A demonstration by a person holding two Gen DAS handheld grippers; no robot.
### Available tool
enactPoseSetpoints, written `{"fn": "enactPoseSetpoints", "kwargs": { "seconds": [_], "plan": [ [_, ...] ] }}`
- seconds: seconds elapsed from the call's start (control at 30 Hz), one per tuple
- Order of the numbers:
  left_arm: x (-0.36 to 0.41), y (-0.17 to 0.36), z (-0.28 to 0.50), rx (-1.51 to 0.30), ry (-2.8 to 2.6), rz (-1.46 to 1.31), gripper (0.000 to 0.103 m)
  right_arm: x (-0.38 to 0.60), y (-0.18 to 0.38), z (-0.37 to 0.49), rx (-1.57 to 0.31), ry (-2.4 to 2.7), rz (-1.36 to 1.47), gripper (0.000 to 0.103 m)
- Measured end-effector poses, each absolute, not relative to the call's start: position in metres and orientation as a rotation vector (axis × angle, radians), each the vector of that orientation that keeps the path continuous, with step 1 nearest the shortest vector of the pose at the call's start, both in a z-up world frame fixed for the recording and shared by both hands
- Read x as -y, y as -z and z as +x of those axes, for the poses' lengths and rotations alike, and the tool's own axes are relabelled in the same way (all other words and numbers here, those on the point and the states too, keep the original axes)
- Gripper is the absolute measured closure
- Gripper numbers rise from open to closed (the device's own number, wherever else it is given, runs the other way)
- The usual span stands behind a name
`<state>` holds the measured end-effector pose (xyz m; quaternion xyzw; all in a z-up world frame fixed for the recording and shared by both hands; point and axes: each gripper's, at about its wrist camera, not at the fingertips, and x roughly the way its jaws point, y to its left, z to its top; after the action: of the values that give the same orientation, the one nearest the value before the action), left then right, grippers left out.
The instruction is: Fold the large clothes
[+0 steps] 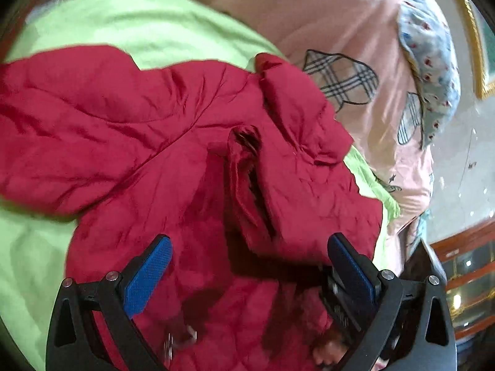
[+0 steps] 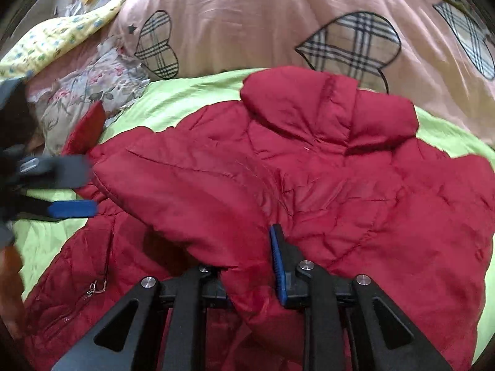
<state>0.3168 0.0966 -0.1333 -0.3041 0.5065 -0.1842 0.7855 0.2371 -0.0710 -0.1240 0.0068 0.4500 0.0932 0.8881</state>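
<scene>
A red quilted puffer jacket (image 1: 161, 142) lies spread on a light green sheet (image 1: 130, 21). In the left wrist view my left gripper (image 1: 247, 256) hovers just above the jacket with its blue pads wide apart and nothing between them. In the right wrist view the jacket (image 2: 355, 191) fills the middle, hood (image 2: 328, 108) at the far side. My right gripper (image 2: 247, 266) is closed on a folded sleeve (image 2: 198, 210) of the jacket, which runs between its fingers; only the right blue pad shows. The left gripper (image 2: 71, 185) also shows at the left edge, open.
A pink quilt (image 2: 247, 21) with plaid heart patches lies bunched behind the jacket. A floral pillow (image 2: 92, 83) and a yellow patterned cloth (image 2: 52, 40) lie at the far left. A blue floral cloth (image 1: 430, 55) and a wooden cabinet (image 1: 464, 266) are at the right.
</scene>
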Motion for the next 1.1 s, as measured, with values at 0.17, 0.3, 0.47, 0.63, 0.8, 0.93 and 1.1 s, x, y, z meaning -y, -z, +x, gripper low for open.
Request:
{"fn": "enactPoseSetpoints", "kwargs": {
  "seconds": [0.17, 0.3, 0.47, 0.63, 0.8, 0.93, 1.1],
  "plan": [
    [-0.088, 0.15, 0.359, -1.133, 0.465, -0.681, 0.073, 0.074, 0.126, 0.239, -0.948, -0.199, 0.035, 0.079],
    [-0.076, 0.15, 0.378, -1.105, 0.484, -0.632, 0.085, 0.075, 0.126, 0.234, -0.971, -0.201, 0.031, 0.066],
    [-0.078, 0.136, 0.371, -1.006, 0.391, -0.471, 0.089, 0.101, 0.112, 0.203, -0.97, -0.195, 0.096, 0.04],
    [-0.078, 0.14, 0.368, -0.939, 0.293, -0.328, 0.089, 0.161, 0.094, 0.179, -0.95, -0.081, 0.239, 0.04],
    [-0.059, 0.16, 0.375, -0.916, 0.209, -0.194, 0.088, 0.207, 0.084, 0.187, -0.936, 0.056, 0.249, 0.038],
    [-0.037, 0.163, 0.371, -0.9, 0.183, -0.123, 0.086, 0.214, 0.104, 0.215, -0.991, 0.071, 0.205, 0.039],
    [-0.05, 0.148, 0.353, -0.879, 0.144, -0.133, 0.068, 0.208, 0.139, 0.225, -1.066, 0.095, 0.144, 0.038]
  ]
}}
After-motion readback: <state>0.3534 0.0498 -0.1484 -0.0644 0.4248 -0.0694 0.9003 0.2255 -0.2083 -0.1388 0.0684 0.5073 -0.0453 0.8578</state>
